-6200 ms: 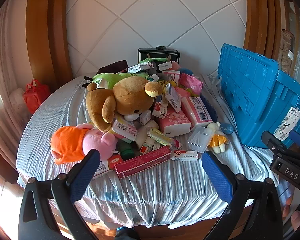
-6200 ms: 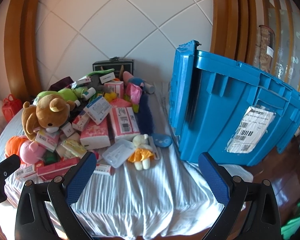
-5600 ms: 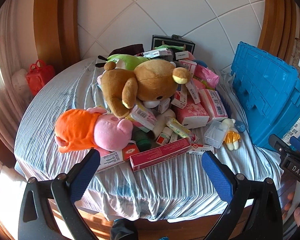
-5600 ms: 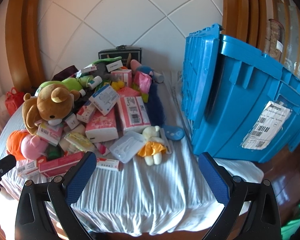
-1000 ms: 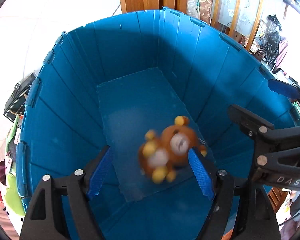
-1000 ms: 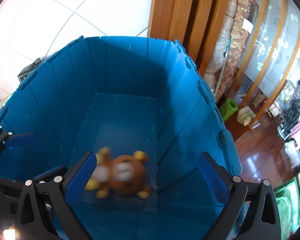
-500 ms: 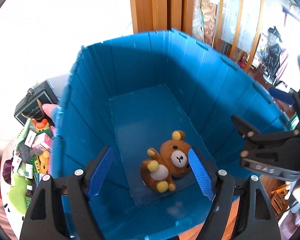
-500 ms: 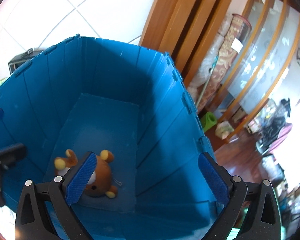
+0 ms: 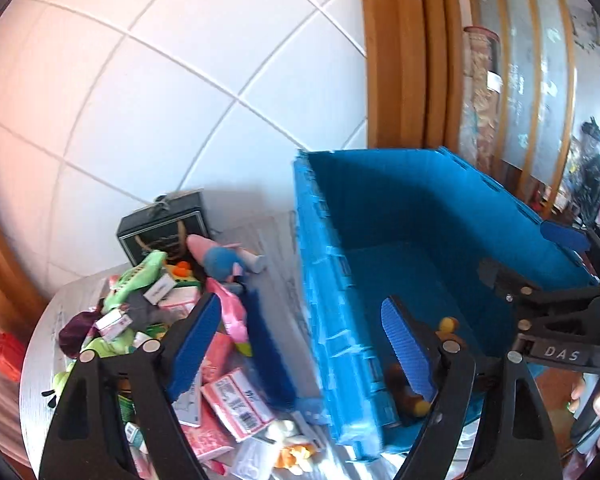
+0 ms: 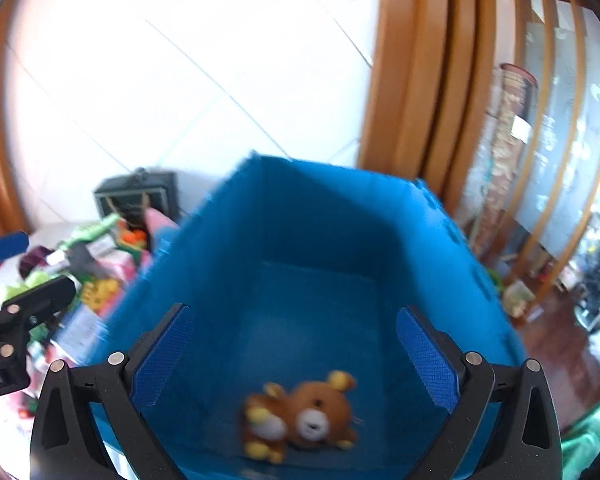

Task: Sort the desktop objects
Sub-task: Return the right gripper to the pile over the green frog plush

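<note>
- Bear (image 10: 300, 420): brown plush, yellow ears and paws, white muzzle, lying on the floor of the crate (image 10: 320, 216), near its front wall; blurred in the right wrist view.
- In the left wrist view only part of the bear (image 9: 406, 394) shows, behind my right finger.
- Crate: rigid blue plastic, rectangular, ribbed walls outside, smooth inside, open at the top.
- My right gripper (image 10: 296, 360) hangs over the crate, jaws wide, nothing between the blue ridged pads (image 10: 426, 360).
- My left gripper (image 9: 300, 352) is above the crate's left wall, jaws wide and empty; black frame, same blue textured pads (image 9: 192, 344).
- Pile (image 9: 172, 320) left of the crate: pink and white cartons with barcodes, green plush, pink-and-blue plush, small white-and-orange doll at the front; all soft or cardboard, heaped loosely.
- Black box (image 9: 164, 228) with a handle stands at the back of the pile, against the wall.
- Table (image 9: 44, 344): rounded edge, covered by a pale wrinkled cloth; crate sits on its right side.
- Red bag (image 9: 2, 354) just beyond the table's left edge.
- Wall (image 9: 172, 80): glossy white tiles laid diagonally, grey grout.
- Wood frame (image 9: 404, 52): orange-brown, curved mouldings, with patterned glass panels to the right.
- Dark polished wood floor (image 10: 560, 340) at right, cluttered.
</note>
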Demonstrator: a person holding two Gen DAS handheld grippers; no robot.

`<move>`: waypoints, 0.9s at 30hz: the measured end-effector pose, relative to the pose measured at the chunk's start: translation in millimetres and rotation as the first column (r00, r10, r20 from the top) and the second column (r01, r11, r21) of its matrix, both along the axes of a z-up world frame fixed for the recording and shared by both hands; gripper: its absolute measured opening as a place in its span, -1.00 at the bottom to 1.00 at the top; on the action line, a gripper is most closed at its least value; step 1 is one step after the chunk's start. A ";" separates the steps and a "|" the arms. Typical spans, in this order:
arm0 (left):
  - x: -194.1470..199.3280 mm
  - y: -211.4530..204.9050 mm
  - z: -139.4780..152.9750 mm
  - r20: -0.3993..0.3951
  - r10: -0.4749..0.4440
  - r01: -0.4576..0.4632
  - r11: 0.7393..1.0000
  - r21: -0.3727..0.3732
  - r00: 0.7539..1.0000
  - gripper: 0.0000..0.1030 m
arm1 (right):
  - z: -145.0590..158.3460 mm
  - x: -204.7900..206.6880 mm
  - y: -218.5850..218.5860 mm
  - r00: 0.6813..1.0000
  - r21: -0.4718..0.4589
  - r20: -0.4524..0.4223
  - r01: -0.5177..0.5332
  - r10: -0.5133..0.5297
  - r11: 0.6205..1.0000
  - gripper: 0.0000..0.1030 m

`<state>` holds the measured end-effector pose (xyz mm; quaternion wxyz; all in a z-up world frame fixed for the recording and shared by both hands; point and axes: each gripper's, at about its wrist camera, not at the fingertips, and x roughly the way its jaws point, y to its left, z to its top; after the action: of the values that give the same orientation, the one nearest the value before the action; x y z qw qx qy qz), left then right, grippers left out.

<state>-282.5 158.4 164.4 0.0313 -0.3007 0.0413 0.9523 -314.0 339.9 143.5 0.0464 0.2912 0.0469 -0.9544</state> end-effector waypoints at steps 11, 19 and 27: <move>40.8 -196.8 -45.2 0.026 0.310 -0.311 0.949 0.047 0.950 0.73 | -0.6 4.7 -161.8 0.961 -0.081 -0.053 -0.276 0.273 0.958 1.00; 72.2 -326.0 -100.2 0.134 0.476 -0.486 0.871 0.062 0.869 0.73 | -44.9 -5.1 -278.2 0.901 -0.090 0.091 -0.416 0.424 0.905 1.00; 59.6 -391.7 -172.2 0.277 0.455 -0.500 0.858 0.116 0.846 0.73 | -101.7 -25.4 -354.9 0.864 -0.108 0.233 -0.434 0.447 0.895 1.00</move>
<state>-222.9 -233.3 -7.7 -0.1750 -0.4101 -0.1271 0.8860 -339.4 -15.0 41.8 0.2760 0.3902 0.0809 -0.8747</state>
